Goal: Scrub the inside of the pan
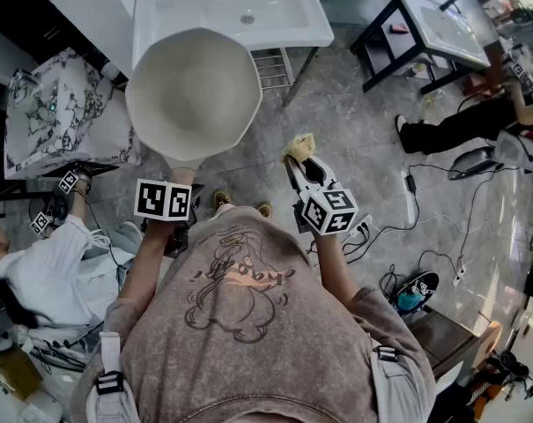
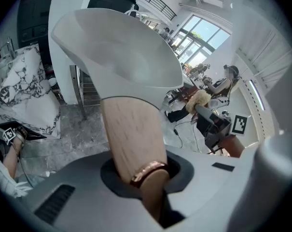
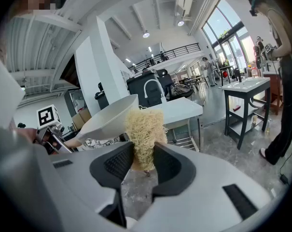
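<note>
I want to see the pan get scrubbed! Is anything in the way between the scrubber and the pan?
Nothing visible is. The scrubber, pinched in the right hand-held gripper, is beside the pan with only open air between them. The pan's inside faces up and looks empty, held by its handle in the left hand-held gripper.

In the upper middle of the frame the left gripper (image 1: 180,176) holds the pale pan (image 1: 193,91) by its handle below the white sink (image 1: 288,26), while to its right, apart, the right gripper (image 1: 303,160) pinches a yellow scrubber (image 1: 299,144).
</note>
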Motion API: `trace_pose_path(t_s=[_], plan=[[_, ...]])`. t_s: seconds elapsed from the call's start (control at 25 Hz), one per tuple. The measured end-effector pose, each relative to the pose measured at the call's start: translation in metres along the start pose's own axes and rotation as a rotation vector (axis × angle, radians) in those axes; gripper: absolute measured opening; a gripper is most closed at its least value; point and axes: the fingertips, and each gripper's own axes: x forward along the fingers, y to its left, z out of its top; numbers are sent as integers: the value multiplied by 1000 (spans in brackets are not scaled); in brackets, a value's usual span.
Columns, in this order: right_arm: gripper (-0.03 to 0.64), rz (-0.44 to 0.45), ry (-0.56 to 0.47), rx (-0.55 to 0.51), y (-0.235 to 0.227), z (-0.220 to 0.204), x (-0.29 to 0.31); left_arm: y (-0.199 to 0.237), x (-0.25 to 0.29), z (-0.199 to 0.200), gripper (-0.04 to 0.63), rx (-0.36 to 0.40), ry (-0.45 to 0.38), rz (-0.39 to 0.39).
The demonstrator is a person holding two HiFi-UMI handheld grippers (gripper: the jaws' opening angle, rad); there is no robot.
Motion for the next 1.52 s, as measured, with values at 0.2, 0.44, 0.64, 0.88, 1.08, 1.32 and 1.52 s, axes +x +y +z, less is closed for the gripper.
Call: trace_pose_path(t_s=[0.2,0.44,0.64,0.88,1.08,1.32,1.52], plan=[[141,3,-12,-4,8,7,19,8,-1,9,48,3,9,-17],[141,12,-41,-24,19,18,39,22,-3,26,48,30,15,-28],[143,-12,-89,-16,19,30,54,42,-1,45,48,44,6,-35],[143,-15,-120,-22,17,48,65,50,0,70,48,38,-4,-53],[143,-6,-143,-45,-7,72,89,53,14,97,49,45,-2,-44],[143,8,-146,-46,-41,102,134,57,38,138,49,43,21,-43],[143,32,-139,-48,-71,130,172,55,60,184,49,37,37,-53]])
